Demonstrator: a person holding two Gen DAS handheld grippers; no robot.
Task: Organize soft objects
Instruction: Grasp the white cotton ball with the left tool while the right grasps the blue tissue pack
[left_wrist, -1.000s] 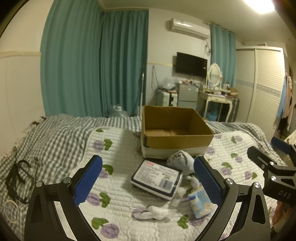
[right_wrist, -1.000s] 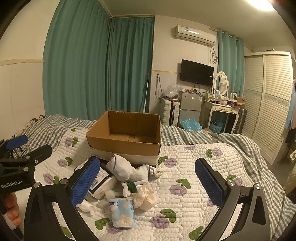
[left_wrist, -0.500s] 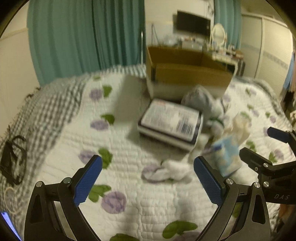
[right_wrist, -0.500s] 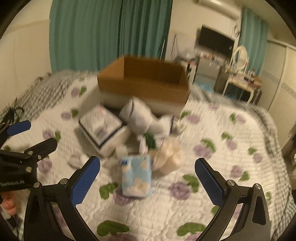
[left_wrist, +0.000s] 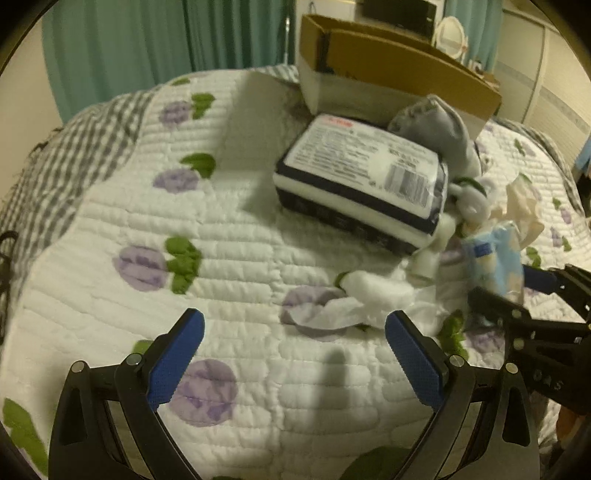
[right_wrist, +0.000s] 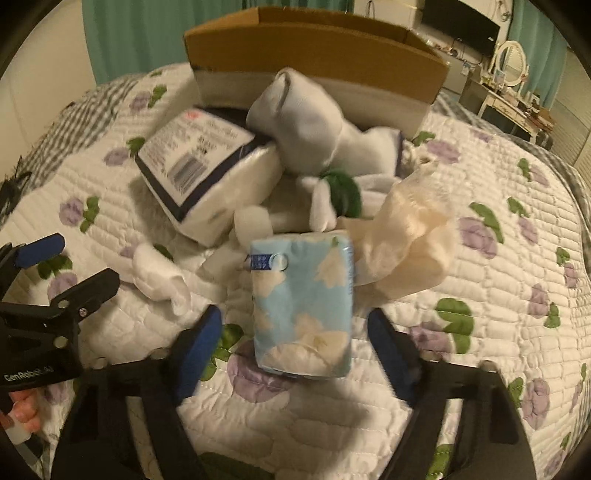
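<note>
Downward-tilted right gripper (right_wrist: 295, 332), jaws closing around blue tissue pack (right_wrist: 301, 299), left gripper (left_wrist: 293, 347) spread wide, empty

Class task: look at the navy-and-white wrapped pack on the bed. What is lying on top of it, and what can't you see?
A grey rolled cloth bundle lies over the back corner of the wrapped pack, with the cardboard box behind both. That corner is covered; the box's inside is hidden by its wall.

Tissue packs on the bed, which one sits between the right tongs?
The small light-blue pack with cream flowers; the closing right tongs straddle it. The big navy-and-white pack lies farther back, by the box.
</note>
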